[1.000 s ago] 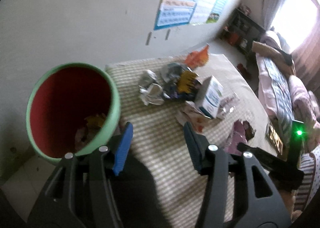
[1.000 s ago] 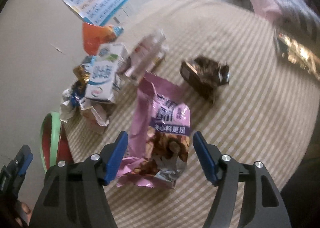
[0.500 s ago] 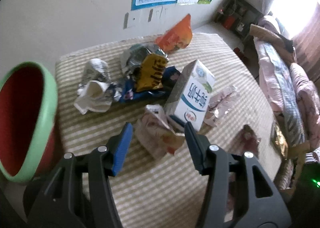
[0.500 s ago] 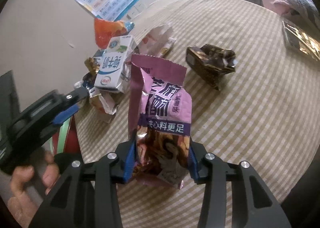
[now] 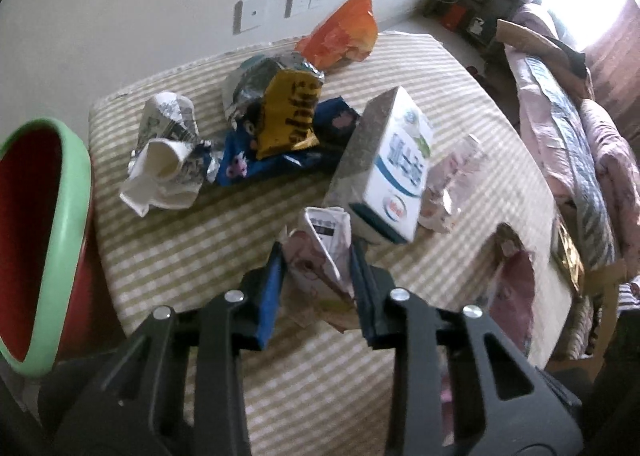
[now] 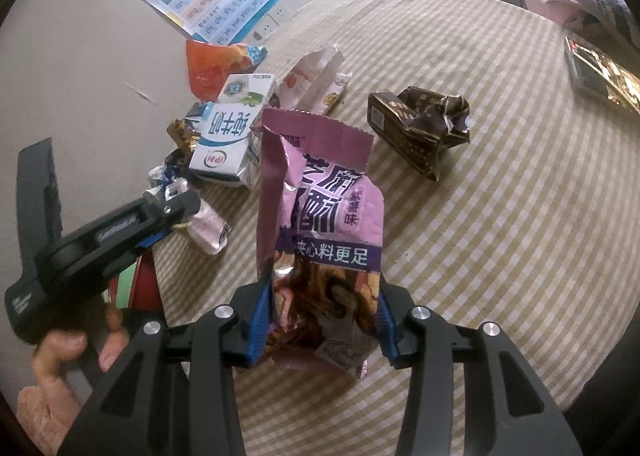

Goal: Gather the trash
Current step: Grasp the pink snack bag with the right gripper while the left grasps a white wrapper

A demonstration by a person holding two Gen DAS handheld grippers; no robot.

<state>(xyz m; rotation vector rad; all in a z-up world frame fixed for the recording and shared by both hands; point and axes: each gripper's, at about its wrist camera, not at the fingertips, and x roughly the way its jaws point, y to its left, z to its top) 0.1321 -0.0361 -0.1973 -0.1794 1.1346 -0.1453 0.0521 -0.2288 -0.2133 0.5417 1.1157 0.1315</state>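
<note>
Left gripper (image 5: 318, 274) jaws pinch a crumpled pink wrapper (image 5: 320, 252); right gripper (image 6: 324, 320) jaws clamp the purple snack bag (image 6: 320, 216). Either thin film may slip free before reaching the bin (image 5: 70, 216). The bag's open top could spill crumbs.

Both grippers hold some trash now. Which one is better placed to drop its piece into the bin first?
Probably the left. The left gripper, shut on a pale wrapper, has the bin right beside it. The right gripper holds the purple bag farther off.
</note>
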